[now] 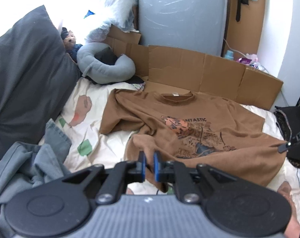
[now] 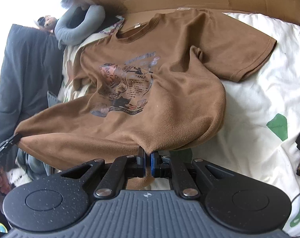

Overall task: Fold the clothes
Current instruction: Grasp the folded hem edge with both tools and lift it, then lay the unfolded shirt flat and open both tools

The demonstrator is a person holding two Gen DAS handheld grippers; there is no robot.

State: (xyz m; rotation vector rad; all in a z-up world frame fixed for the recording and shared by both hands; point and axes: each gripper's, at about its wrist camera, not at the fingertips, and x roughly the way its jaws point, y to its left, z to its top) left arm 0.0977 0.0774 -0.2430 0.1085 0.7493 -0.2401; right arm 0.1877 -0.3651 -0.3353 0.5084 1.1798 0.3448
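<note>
scene: we see a brown graphic T-shirt [image 1: 189, 119] lying print side up on a bed [image 2: 258, 99] with a cream patterned cover, collar toward the flattened cardboard [image 1: 209, 67] at the far side.
left hand-held gripper [image 1: 149, 165]: closed nearly all the way, blue pads pinching a fold of the shirt's bottom hem at its left corner.
right hand-held gripper [image 2: 148, 163]: closed tight on the hem too, cloth bunched between the pads and hanging below them.
shirt position: we judge the hem end raised off the bed by both grips; collar, shoulders and the right sleeve rest flat; the left sleeve side is rumpled.
key relation: the shirt runs straight away from both hand-held grippers, long axis hem to collar, pointing forward along the fingers; each one holds its own hem corner, so neither arm is nearer, and the collar is well apart from both.
cross-check: each one's dark tip shows at the edge of the other's view, clamped on the hem.
step guess: we read this as the start of a hem-to-collar fold; the next move probably carries both corners forward together.
risk: an uneven lift would skew the fold, and the left-side wrinkles may get trapped.
clutter: grey neck pillow [image 1: 108, 67], dark pillow [image 1: 25, 75], jeans [image 1: 35, 158] near the left edge, apart from the shirt.
</note>
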